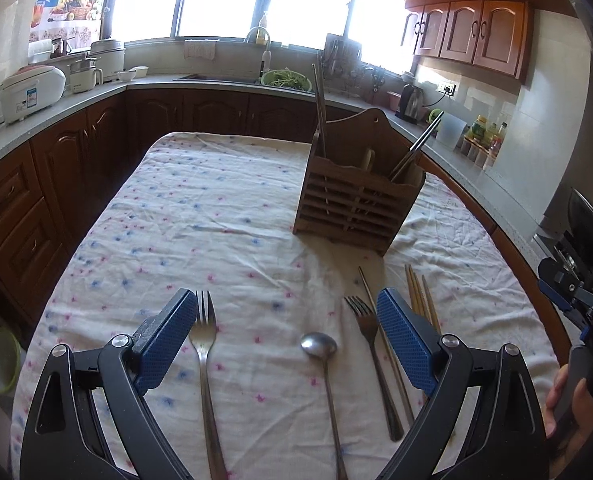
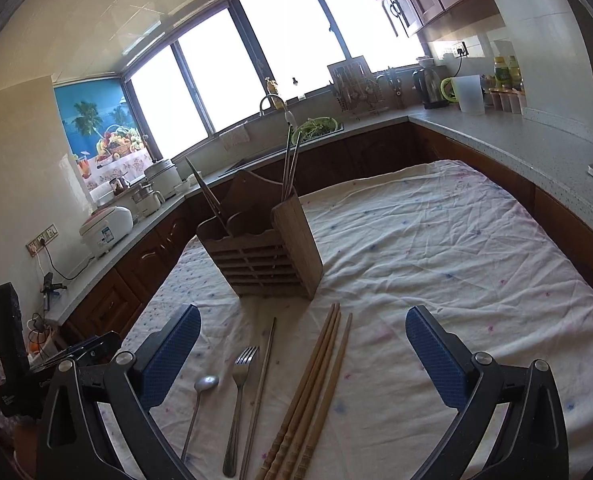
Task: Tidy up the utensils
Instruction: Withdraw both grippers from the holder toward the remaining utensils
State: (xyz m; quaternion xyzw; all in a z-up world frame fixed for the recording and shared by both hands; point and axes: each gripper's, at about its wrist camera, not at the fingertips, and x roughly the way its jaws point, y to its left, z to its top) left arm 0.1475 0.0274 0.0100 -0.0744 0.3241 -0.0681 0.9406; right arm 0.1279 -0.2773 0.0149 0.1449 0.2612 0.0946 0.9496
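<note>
Left wrist view shows the left gripper (image 1: 286,334) spread wide and holding nothing, hovering low over the tablecloth (image 1: 216,208). Between its blue pads lie a fork (image 1: 204,344), just inside the left pad, and a spoon (image 1: 319,346) nearer the middle, both with heads pointing away from the camera. A second fork (image 1: 366,326) and a metal chopstick (image 1: 372,300) lie side by side just inside the right pad (image 1: 402,344), which partly covers the wooden chopsticks (image 1: 416,288) beyond it. Farther ahead and to the right stands the wooden utensil holder (image 1: 356,200), upright, its slatted front facing the camera, with metal chopsticks (image 1: 320,112) already rising from its compartments. No object lies between the cutlery and the holder.

Right wrist view has the right gripper (image 2: 302,356) likewise fully parted and empty. The wooden chopsticks (image 2: 316,380) lie between its fingers, left of centre, tips toward the holder (image 2: 260,248). Left of them lie the metal chopstick (image 2: 262,380), a fork (image 2: 242,376) and the spoon (image 2: 204,386), the spoon close by the left pad. The cloth on the right side is bare and wrinkled. Behind the table runs a kitchen counter (image 2: 496,136) with a sink (image 2: 280,152), a kettle (image 2: 430,88) and a rice cooker (image 2: 106,226) under bright windows.
</note>
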